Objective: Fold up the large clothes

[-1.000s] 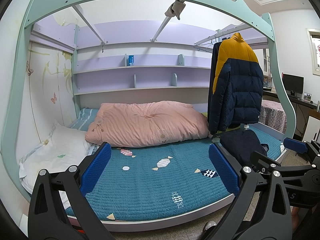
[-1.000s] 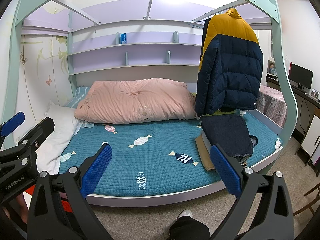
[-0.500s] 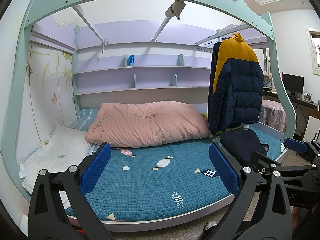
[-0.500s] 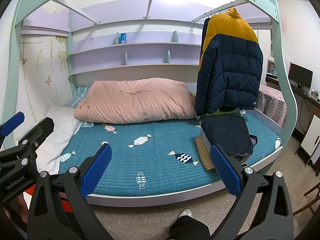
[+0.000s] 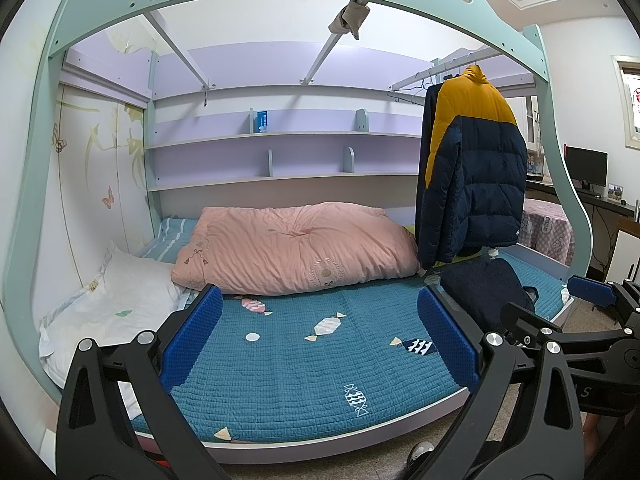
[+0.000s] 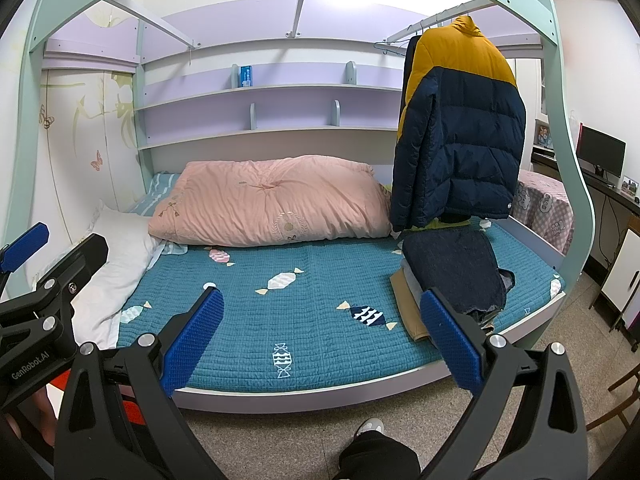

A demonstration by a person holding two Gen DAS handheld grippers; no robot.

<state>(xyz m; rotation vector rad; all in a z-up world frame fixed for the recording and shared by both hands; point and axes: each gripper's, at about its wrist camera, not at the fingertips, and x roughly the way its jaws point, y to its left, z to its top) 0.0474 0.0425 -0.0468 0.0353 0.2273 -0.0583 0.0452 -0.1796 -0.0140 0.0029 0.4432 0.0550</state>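
Observation:
A navy and mustard puffer jacket (image 5: 474,168) (image 6: 460,128) hangs on a hanger from a rail at the right end of the bed. Below it a stack of folded clothes (image 6: 452,276) (image 5: 480,292), dark denim on top, lies on the teal quilted mattress (image 5: 304,360) (image 6: 304,312). My left gripper (image 5: 320,336) is open in front of the bed, nothing between its blue pads. My right gripper (image 6: 320,332) is also open and empty, held short of the bed's front edge. Both stand well away from the jacket.
A pink duvet (image 5: 296,252) lies at the back of the bed, a white pillow (image 5: 108,312) at the left. The mint bed frame (image 5: 560,184) arches overhead. A desk with a monitor (image 6: 600,152) stands at the right. A person's shoe (image 6: 370,426) shows on the floor.

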